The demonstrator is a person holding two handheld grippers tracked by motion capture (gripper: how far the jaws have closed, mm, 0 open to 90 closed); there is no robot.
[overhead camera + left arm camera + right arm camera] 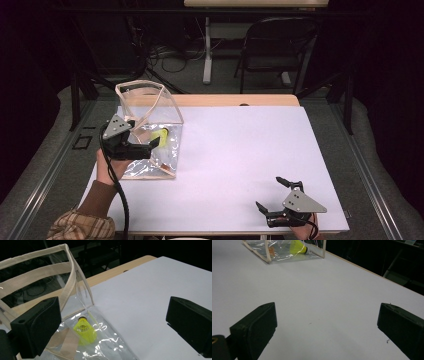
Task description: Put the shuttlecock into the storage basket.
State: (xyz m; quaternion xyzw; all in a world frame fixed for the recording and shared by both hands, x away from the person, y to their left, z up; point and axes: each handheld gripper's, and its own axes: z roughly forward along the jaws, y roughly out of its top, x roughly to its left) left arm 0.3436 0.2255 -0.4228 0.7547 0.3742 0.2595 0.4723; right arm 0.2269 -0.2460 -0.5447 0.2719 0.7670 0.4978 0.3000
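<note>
Left gripper [152, 145] spread over clear bag [100, 345] | yellow shuttlecock [85, 331] inside looked light, crushable; grip cork tip | right gripper [274, 196] spread, idle.

A white table top [250, 160] is edged at its far side by a strip of bare wood [235, 100]. Grey carpet [190, 75] is laid around and beyond it. A black folding chair [277, 47] is set behind the table, beside the white leg [207, 50] of a second desk [255, 3]. Loose cables [170, 55] are strewn on the floor there. The rest of the room is left in darkness
</note>
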